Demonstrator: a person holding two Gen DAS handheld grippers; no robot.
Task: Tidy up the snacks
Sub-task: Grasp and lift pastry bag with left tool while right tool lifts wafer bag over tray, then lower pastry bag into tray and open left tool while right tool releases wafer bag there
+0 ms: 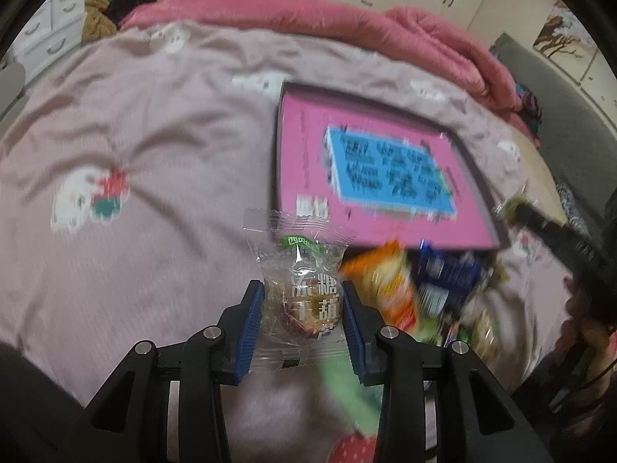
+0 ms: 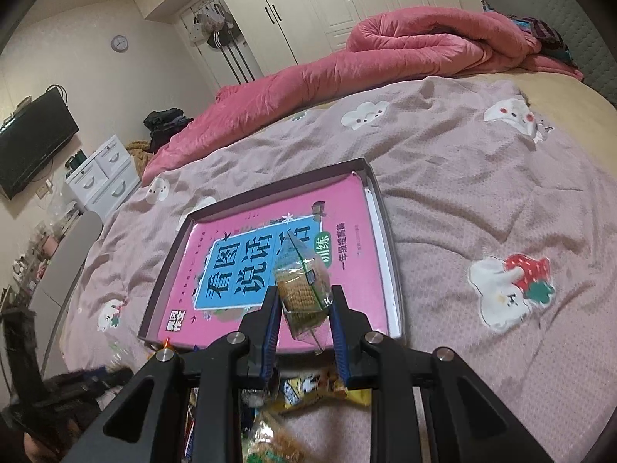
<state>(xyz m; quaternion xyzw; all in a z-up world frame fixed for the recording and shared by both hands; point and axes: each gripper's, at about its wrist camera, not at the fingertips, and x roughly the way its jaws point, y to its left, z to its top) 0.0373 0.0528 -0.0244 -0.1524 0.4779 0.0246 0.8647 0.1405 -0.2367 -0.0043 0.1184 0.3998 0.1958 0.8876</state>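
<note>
Your left gripper (image 1: 303, 308) is holding a clear-wrapped candy packet (image 1: 304, 289) between its blue pads (image 1: 252, 324), which are pressing on the packet's sides; the packet is standing up out of the jaws above the pink patterned bedspread (image 1: 154, 154). Just right of it, a blurred heap of loose snacks (image 1: 424, 289) is lying on the bedspread, with an orange packet (image 1: 389, 277) and a dark blue packet (image 1: 447, 274) on top, crowding the near edge of the shallow box (image 1: 279, 146). That box is lying flat on the bed with a pink book (image 1: 347, 146) filling its floor.

In the right wrist view, your right gripper (image 2: 304, 308) is clenching a clear packet of green-wrapped biscuits (image 2: 302, 289), tilted and raised over the near part of the pink book (image 2: 239, 231) inside the box (image 2: 381, 208). More snack packets (image 2: 308, 386) are lying under and behind the fingers, on the near side of the box wall. Farther right, the bedspread (image 2: 482, 193) is lying rumpled, with a rabbit-and-strawberry print (image 2: 509, 289) beside the box. A rolled red quilt (image 2: 385, 54) is stretching along the far side of the bed, in front of the white wardrobes (image 2: 308, 7).
</note>
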